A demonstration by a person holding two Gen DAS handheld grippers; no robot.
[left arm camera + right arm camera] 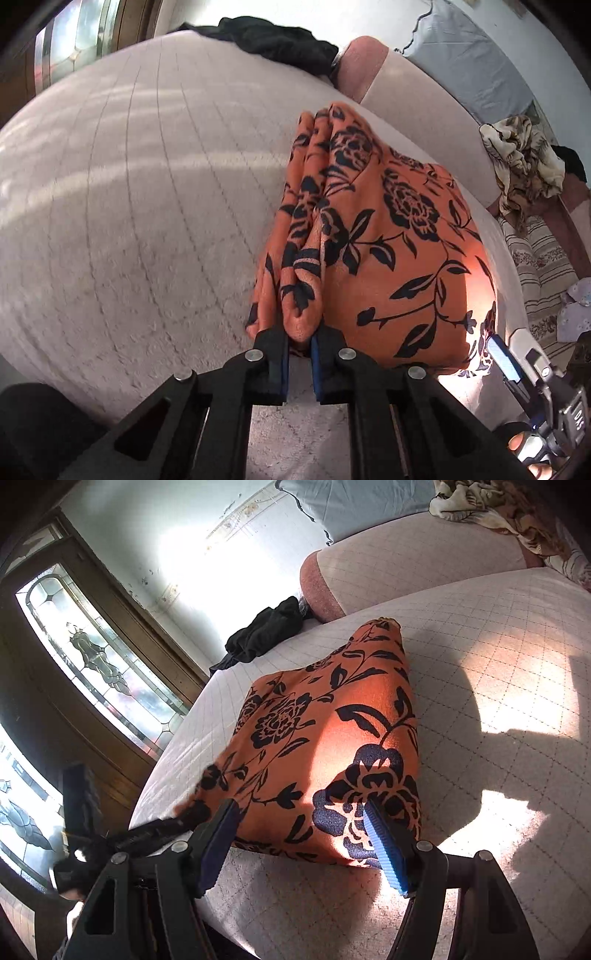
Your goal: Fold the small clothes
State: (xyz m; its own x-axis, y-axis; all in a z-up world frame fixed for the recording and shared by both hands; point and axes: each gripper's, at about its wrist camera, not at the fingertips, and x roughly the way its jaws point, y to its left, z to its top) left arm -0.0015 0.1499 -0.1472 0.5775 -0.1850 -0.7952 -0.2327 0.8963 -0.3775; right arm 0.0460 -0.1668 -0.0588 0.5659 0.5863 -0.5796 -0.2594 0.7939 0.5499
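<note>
Orange cloth [388,236] bunched in left claw [299,341], clamped; right claw [301,834] apart, straddling near edge. Risk: folds slip, bunch unevenly on bed [129,221].

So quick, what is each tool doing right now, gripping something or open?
Left tool: shut on a bunched edge of the orange floral cloth.
Right tool: open, fingers wide apart at the cloth's near edge, gripping nothing.

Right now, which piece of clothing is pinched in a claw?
The orange floral garment, bunched in the left claw; the black garment lies untouched at the bed's far edge.
</note>
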